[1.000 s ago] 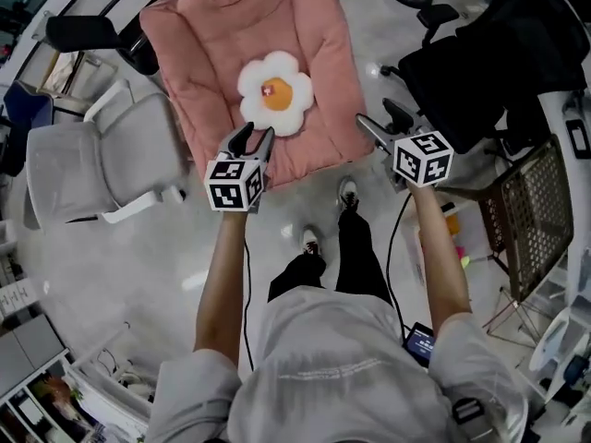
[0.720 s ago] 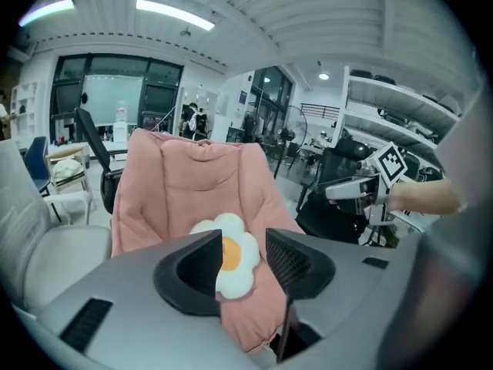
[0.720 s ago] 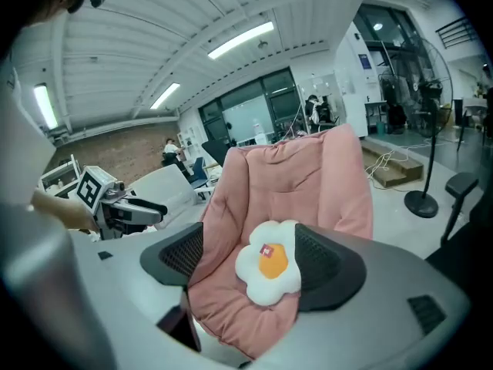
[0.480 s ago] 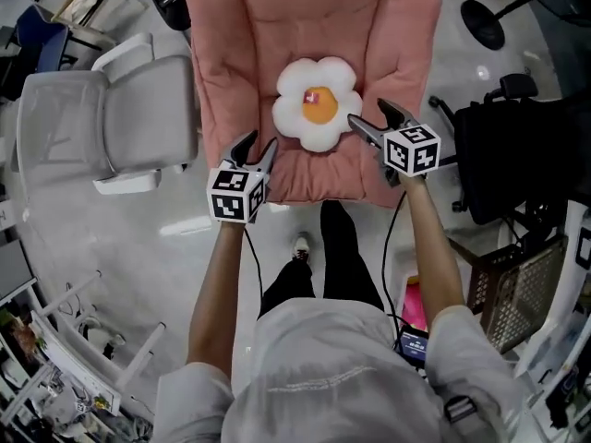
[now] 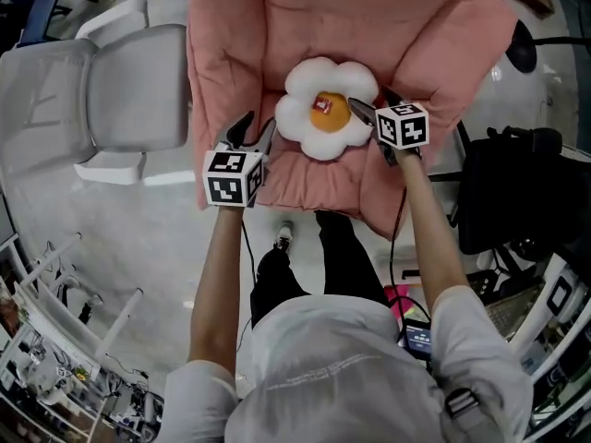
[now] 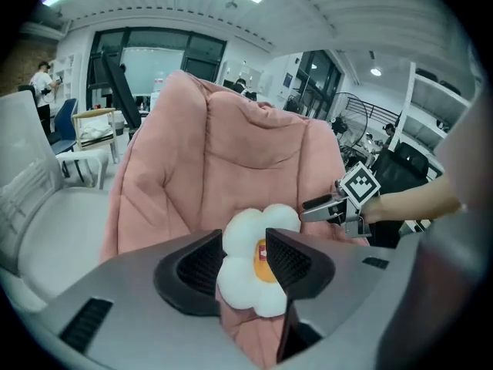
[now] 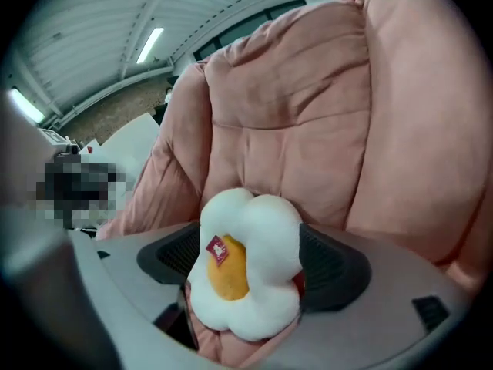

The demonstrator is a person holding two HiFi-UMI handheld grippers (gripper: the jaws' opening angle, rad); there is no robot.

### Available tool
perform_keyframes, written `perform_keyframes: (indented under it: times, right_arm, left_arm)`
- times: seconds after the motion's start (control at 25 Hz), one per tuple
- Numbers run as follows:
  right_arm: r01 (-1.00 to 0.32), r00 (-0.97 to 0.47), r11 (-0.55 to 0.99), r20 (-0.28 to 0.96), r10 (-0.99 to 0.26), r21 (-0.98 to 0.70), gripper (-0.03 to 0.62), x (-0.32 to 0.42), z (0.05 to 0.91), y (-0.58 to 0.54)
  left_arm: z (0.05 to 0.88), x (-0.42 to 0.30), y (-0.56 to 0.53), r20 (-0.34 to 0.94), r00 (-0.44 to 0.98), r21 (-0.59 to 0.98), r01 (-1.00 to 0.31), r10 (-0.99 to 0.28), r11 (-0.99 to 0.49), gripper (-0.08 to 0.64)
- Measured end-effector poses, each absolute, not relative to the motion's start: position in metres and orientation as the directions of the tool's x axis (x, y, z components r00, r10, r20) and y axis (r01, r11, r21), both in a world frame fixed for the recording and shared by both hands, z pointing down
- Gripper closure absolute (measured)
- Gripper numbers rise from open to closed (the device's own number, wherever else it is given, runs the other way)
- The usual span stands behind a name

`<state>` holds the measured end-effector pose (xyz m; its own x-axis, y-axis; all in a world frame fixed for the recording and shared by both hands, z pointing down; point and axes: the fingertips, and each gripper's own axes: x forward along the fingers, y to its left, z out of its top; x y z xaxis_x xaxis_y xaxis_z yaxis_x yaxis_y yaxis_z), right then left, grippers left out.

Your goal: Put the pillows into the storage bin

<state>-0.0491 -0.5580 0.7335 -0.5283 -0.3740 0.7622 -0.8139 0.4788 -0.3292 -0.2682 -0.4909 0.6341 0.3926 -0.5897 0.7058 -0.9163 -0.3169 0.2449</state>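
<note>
Lowered toward the pink cushion, the right gripper has just been opened around the flower pillow; the left gripper is held half-open, empty.

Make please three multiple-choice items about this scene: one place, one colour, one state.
1. Where does the flower pillow lie? A on the grey chair; B on the pink chair; C on the floor.
2. Its centre is: A orange; B blue; C green.
3. The jaws of the left gripper are: A clamped on the pillow; B apart, gripping nothing; C clamped on the pink chair.
1 B: it rests on the pink seat. 2 A: orange in every view. 3 B: they stand apart, short of the pillow.
</note>
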Motion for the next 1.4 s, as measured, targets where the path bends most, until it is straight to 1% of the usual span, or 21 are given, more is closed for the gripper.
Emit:
perform_keyframes:
  times: [0.12, 0.28, 0.56, 0.64, 0.72, 0.84, 1.08, 1.24, 1.4]
  right_arm:
    - [-0.819, -0.508, 0.471, 0.794, -0.332, -0.327, 0.195, -0.047, 0.763, -0.568]
    - [-0.828, -0.479, 0.464, 0.825, -0.298, -0.313, 0.183, -0.044, 0.796, -0.573]
    - [-0.863, -0.429, 0.430, 0.834, -0.347, -0.265, 0.184, -0.044, 0.810, -0.585]
    - [-0.861, -0.430, 0.435, 0.835, -0.345, -0.263, 0.204, -0.048, 0.809, -0.580]
    - [-0.860, -0.431, 0.437, 0.834, -0.344, -0.264, 0.211, -0.050, 0.806, -0.575]
    - [-0.862, -0.443, 0.422, 0.822, -0.358, -0.281, 0.274, -0.050, 0.795, -0.572]
    - [-0.843, -0.450, 0.472, 0.818, -0.359, -0.257, 0.359, -0.058, 0.764, -0.555]
    - [-0.833, -0.463, 0.500, 0.794, -0.394, -0.238, 0.382, -0.063, 0.730, -0.540]
    - [-0.840, -0.462, 0.501, 0.760, -0.457, -0.208, 0.397, -0.068, 0.688, -0.521]
  left_arm:
    - [0.649, -0.273, -0.496, 0.717, 0.378, 0.258, -0.925, -0.586, -0.280, 0.368]
    - [0.657, -0.276, -0.501, 0.696, 0.374, 0.280, -0.927, -0.613, -0.248, 0.367]
    - [0.666, -0.276, -0.503, 0.687, 0.377, 0.313, -0.925, -0.621, -0.215, 0.368]
    - [0.665, -0.275, -0.502, 0.681, 0.377, 0.329, -0.923, -0.628, -0.197, 0.368]
    - [0.661, -0.271, -0.500, 0.675, 0.382, 0.338, -0.921, -0.632, -0.195, 0.368]
    - [0.649, -0.272, -0.496, 0.658, 0.385, 0.350, -0.917, -0.647, -0.190, 0.368]
    - [0.624, -0.285, -0.481, 0.640, 0.381, 0.327, -0.921, -0.667, -0.212, 0.368]
    - [0.606, -0.291, -0.466, 0.625, 0.388, 0.306, -0.920, -0.678, -0.245, 0.368]
    - [0.586, -0.298, -0.446, 0.608, 0.411, 0.291, -0.911, -0.679, -0.291, 0.368]
